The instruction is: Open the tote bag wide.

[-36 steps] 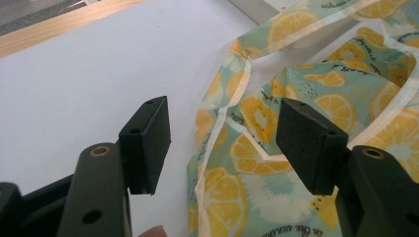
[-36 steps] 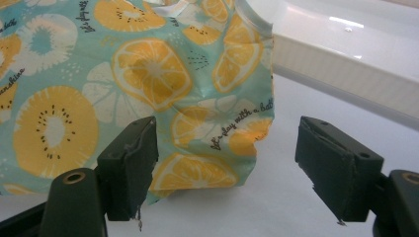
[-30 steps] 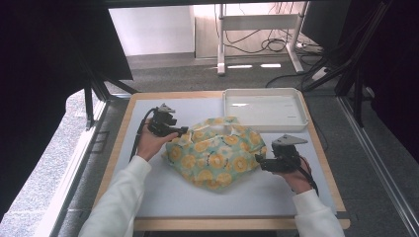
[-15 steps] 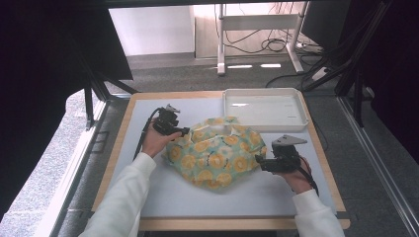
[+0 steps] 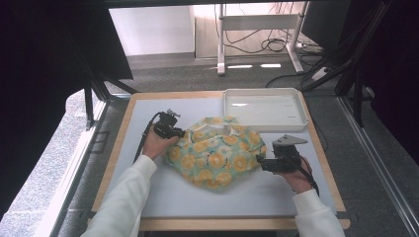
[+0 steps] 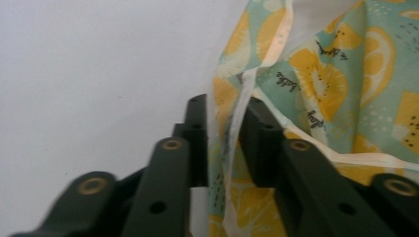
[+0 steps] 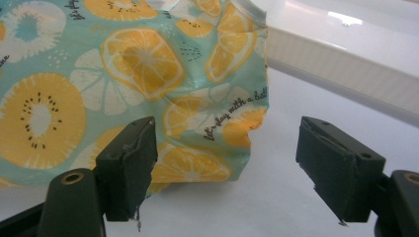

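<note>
Now the left gripper (image 6: 225, 143) has its jaws pinched together on a pale hemmed edge of the fruit-print cloth (image 6: 316, 84), the fabric running up between them. Over on the right, the right gripper (image 7: 225, 163) sits with its jaws spread wide apart, the cloth's near-right corner bulging into the gap without being clamped. From above, the cloth (image 5: 215, 150) lies bunched in a mound at the middle of the grey table (image 5: 197, 197), left gripper (image 5: 182, 132) at its far-left edge, right gripper (image 5: 261, 163) just at its right edge. Behind the cloth, at the far right, a white tray (image 5: 232, 111) sits close to the mound.
</note>
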Action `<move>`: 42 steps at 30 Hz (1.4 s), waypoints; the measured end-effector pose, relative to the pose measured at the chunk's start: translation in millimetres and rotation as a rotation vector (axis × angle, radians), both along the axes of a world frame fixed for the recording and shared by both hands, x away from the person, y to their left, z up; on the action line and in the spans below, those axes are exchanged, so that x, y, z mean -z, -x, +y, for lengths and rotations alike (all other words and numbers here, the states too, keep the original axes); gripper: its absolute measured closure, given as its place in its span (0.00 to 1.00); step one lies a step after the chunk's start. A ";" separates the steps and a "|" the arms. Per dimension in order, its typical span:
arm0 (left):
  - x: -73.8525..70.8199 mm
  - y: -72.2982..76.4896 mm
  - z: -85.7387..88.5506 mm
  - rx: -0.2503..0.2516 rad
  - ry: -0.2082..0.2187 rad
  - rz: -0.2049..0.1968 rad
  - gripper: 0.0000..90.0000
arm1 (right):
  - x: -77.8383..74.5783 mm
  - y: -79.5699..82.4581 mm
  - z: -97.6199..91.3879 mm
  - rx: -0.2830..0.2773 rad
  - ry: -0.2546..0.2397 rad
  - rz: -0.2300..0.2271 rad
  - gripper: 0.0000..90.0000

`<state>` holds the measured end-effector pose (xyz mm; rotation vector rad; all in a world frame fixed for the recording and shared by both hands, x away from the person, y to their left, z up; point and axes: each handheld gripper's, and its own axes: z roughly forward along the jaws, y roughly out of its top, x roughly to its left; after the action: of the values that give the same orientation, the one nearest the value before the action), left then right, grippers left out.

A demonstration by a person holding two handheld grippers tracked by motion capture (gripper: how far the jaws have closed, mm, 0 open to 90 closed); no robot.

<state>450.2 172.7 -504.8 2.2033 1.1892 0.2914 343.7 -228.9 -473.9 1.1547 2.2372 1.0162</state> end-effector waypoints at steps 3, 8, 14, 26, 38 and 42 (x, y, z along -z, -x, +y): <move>-7.2 4.2 0.7 0.017 0.028 -0.032 0.97 | -0.3 0.0 -0.7 0.004 0.000 -0.001 0.26; -16.2 8.8 2.9 0.022 0.080 -0.058 0.99 | -0.6 0.2 -0.6 0.006 -0.001 -0.003 0.26; -25.0 14.4 8.1 0.027 0.124 -0.073 1.00 | -0.9 0.4 -0.1 0.007 0.000 -0.006 0.26; -43.5 31.4 16.9 0.070 0.225 -0.129 1.00 | -1.4 -0.4 -2.6 0.017 0.000 -0.014 0.26; -56.6 42.7 22.7 0.076 0.257 -0.165 1.00 | -3.3 -0.3 -0.2 0.019 -0.003 -0.021 0.26; -58.0 44.2 23.8 0.078 0.263 -0.162 1.00 | -6.2 -0.1 -1.6 0.033 -0.009 -0.029 0.26</move>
<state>406.0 196.5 -446.8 1.9526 0.9909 0.2598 343.8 -230.5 -467.7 1.1687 2.1861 1.0243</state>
